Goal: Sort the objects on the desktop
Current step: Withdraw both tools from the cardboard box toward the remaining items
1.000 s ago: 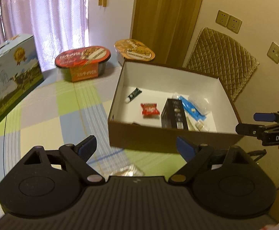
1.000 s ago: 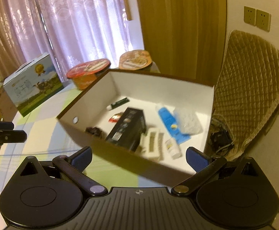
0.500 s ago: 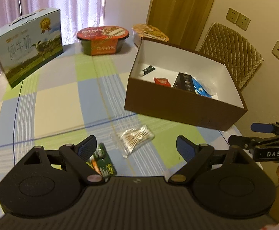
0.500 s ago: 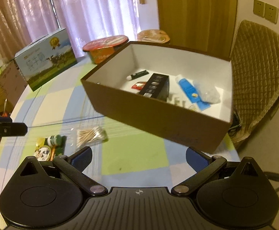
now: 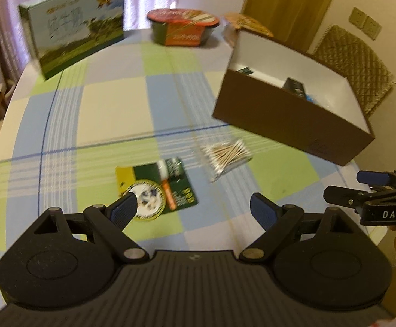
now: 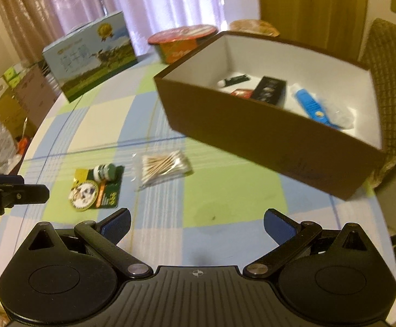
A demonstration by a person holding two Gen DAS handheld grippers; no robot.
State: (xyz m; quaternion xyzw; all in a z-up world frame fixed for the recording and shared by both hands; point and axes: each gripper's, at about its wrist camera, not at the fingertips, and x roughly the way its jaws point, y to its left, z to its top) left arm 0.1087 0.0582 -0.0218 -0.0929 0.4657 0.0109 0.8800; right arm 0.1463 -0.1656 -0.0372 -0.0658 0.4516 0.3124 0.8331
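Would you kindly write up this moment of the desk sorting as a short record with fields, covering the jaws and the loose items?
left gripper: jaws wide apart, nothing between them
right gripper: jaws wide apart, nothing between them
brown box: open, white inside, already holding several small items
cotton swab bag: flat on the tablecloth, in front of the box, apart from it
green blister card: flat on the tablecloth, beside the swab bag, not touching it
still to sort: swab bag and blister card
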